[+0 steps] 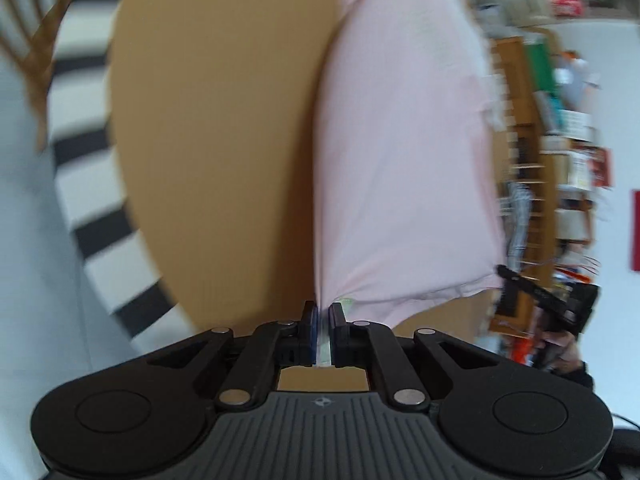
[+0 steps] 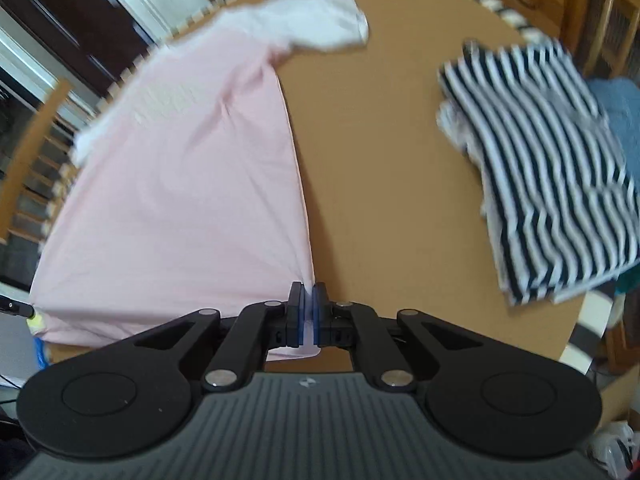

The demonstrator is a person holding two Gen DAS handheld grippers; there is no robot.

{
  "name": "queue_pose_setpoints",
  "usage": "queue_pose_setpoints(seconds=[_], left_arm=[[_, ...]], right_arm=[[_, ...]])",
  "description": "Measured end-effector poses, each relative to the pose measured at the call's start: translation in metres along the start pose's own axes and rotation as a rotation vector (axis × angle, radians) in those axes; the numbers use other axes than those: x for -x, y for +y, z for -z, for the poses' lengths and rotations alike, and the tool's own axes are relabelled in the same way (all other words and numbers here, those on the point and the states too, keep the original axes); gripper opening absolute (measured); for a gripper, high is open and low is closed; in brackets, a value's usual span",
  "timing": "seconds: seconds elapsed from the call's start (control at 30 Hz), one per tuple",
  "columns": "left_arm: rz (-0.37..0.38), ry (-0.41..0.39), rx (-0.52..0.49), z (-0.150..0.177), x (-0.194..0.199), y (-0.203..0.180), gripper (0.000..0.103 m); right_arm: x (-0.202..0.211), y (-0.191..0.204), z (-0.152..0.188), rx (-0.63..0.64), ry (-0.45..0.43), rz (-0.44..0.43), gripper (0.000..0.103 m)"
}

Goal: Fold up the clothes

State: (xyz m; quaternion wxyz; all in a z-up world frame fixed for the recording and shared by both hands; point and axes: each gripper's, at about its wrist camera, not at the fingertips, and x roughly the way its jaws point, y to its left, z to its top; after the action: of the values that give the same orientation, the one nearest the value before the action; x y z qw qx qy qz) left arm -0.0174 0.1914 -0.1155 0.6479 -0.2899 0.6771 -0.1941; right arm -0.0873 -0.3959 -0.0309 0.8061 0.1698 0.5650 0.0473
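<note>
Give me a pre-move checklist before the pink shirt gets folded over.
1. Left gripper clamped on the pink shirt hem: ok, fabric sits between the shut fingers.
2. Right gripper clamped on the shirt's other corner: ok.
3. Shirt body spread flat: cannot tell, both views are motion-blurred.
4. White sleeve tucked in: not ok, it trails outward on the table.
5. Bare table for laying the fold: ok, open wood beside the shirt.
6. Striped folded garment out of the way: ok, it lies apart near the table's edge.
</note>
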Motion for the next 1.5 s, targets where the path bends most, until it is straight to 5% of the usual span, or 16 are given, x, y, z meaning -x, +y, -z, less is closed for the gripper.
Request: queue_pose_setpoints(seconds=[0.17, 0.23, 0.3, 0.43, 0.53, 0.6, 0.63, 0.67, 0.83, 1.03, 1.13, 1.27, 1.33, 1.4, 1.5], left_arm=[[-0.058, -0.096, -0.007, 0.019, 0.000, 0.005, 0.009], [-0.087, -0.113, -0.055, 0.030, 0.009, -0.006, 0.028], [-0.120, -0.139, -0.121, 0.040, 0.018, -0.021, 0.029], [-0.044, -0.287, -0.173, 0.048, 0.001, -0.056, 0.033], [-0.223, -0.257, -0.287, 0.052, -0.039, -0.079, 0.031], [-0.270, -0.236, -0.313, 0.061, -0.057, -0.084, 0.030], [-0.263, -0.251, -0.308, 0.065, -0.058, -0.083, 0.029], [-0.254, -0.245, -0.283, 0.067, -0.060, -0.083, 0.028], [-0.211, -0.218, -0.181, 0.079, -0.069, -0.083, 0.017], [-0.201, -0.208, -0.157, 0.092, -0.074, -0.092, 0.018], [-0.179, -0.236, -0.155, 0.096, -0.068, -0.100, 0.023], [-0.184, -0.435, -0.224, 0.065, -0.020, -0.129, 0.038], [-0.297, -0.534, -0.276, 0.033, -0.004, -0.142, 0.040], [-0.354, -0.595, -0.291, -0.007, 0.013, -0.147, 0.041], [-0.364, -0.662, -0.254, -0.073, 0.033, -0.139, 0.041]], right_arm=[[-0.005, 0.009, 0.017, 0.077, -0.030, 0.086, 0.016], [0.001, 0.008, 0.021, 0.098, -0.043, 0.105, 0.024], [0.007, 0.006, 0.024, 0.097, -0.061, 0.106, 0.028], [0.000, 0.004, 0.022, 0.028, -0.068, 0.047, 0.028], [-0.011, 0.016, 0.023, 0.090, -0.072, 0.097, 0.029], [-0.014, 0.024, 0.028, 0.123, -0.062, 0.105, 0.024], [-0.013, 0.026, 0.031, 0.142, -0.051, 0.105, 0.006], [-0.012, 0.028, 0.034, 0.160, -0.041, 0.104, 0.003], [-0.003, 0.027, 0.050, 0.193, -0.006, 0.125, 0.003], [0.005, 0.023, 0.062, 0.194, 0.011, 0.124, 0.010], [0.025, 0.023, 0.043, 0.218, -0.037, 0.152, 0.015], [0.063, 0.029, -0.028, 0.319, -0.307, 0.186, 0.020], [0.062, 0.035, -0.074, 0.396, -0.432, 0.212, 0.041], [0.052, 0.042, -0.120, 0.463, -0.510, 0.230, 0.039], [0.009, 0.042, -0.190, 0.431, -0.469, 0.213, 0.038]])
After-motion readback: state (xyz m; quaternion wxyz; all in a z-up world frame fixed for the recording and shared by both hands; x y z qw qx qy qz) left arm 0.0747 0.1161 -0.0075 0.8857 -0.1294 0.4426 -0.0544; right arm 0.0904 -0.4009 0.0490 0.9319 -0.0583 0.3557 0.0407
